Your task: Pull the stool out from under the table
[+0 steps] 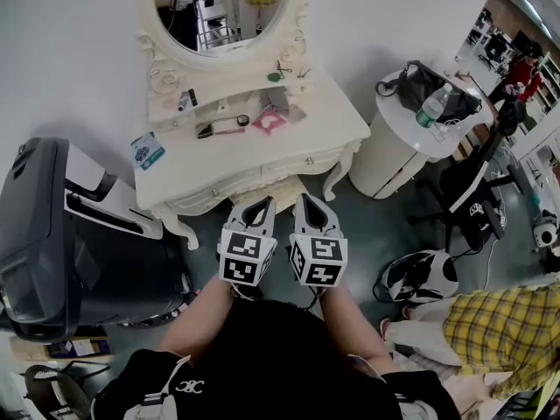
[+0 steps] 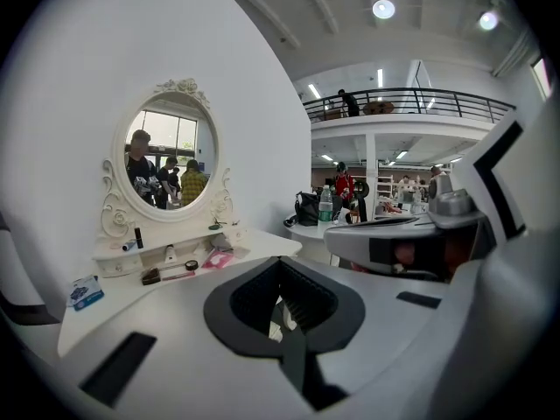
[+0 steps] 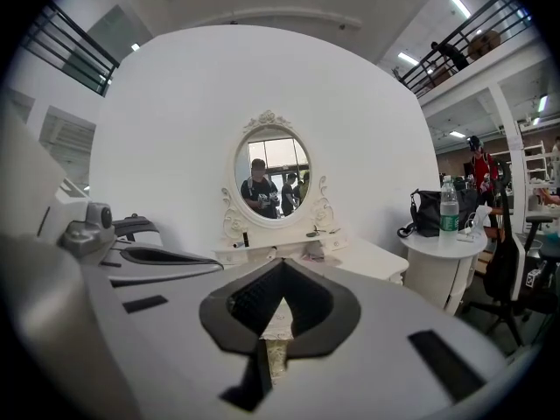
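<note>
My left claw (image 1: 261, 205) and right claw (image 1: 308, 202) hang closed and empty, so I should open them, grip the stool (image 1: 278, 188) under the desk (image 1: 219, 166) evenly and pull straight back.

The floor (image 1: 363, 226) before the front edge of the worktop (image 1: 219, 164) is left open. The gap under that edge, between the front legs (image 1: 181, 231), is filled by the stool (image 1: 276, 191). Passage is blocked at the left by a black machine (image 1: 61, 234), at the right by a round side table (image 1: 394, 156).
</note>
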A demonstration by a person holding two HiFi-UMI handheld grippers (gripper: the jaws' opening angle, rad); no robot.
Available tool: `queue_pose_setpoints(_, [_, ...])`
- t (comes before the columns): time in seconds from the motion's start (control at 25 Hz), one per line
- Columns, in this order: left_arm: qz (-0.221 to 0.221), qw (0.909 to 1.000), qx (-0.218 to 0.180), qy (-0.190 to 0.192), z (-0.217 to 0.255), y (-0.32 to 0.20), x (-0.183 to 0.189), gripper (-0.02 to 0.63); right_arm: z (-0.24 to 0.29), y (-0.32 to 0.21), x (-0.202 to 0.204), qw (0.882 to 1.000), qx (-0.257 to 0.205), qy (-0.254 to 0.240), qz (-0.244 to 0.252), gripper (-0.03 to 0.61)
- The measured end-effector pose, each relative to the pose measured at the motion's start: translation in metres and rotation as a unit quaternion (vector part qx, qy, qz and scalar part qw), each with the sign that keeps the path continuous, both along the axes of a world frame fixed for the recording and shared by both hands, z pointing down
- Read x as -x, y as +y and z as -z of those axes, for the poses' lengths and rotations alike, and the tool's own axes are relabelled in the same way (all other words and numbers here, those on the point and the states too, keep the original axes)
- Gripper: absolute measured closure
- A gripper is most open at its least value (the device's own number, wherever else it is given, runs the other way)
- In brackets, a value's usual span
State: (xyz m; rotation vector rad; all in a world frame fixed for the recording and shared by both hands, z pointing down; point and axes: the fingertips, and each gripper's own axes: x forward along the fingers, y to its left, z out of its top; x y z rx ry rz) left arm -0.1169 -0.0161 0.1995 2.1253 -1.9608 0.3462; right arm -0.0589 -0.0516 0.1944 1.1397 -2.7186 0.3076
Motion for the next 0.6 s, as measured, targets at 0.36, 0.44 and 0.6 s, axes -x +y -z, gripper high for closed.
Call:
queue_pose_setpoints(0.36, [-0.013,0.9995,0.017,0.023,-0.013,-0.039,0.028,0.617,-0.012,-0.034,0.021,0.999,0.008,0.023,-0.021,0.571])
queue_pose_setpoints(0.44, [-0.019,0.9993,0.021,0.026,-0.014,-0.047,0.033,0.615,-0.014,-0.042,0.024,0.999,0.012,0.023,-0.029,0.571])
queue_pose_setpoints(0.6, [-0.034,0.9985,0.029,0.033,-0.019,-0.062,0.040,0.617,-0.018,-0.054,0.033,0.999,0.020,0.027,-0.040,0.571])
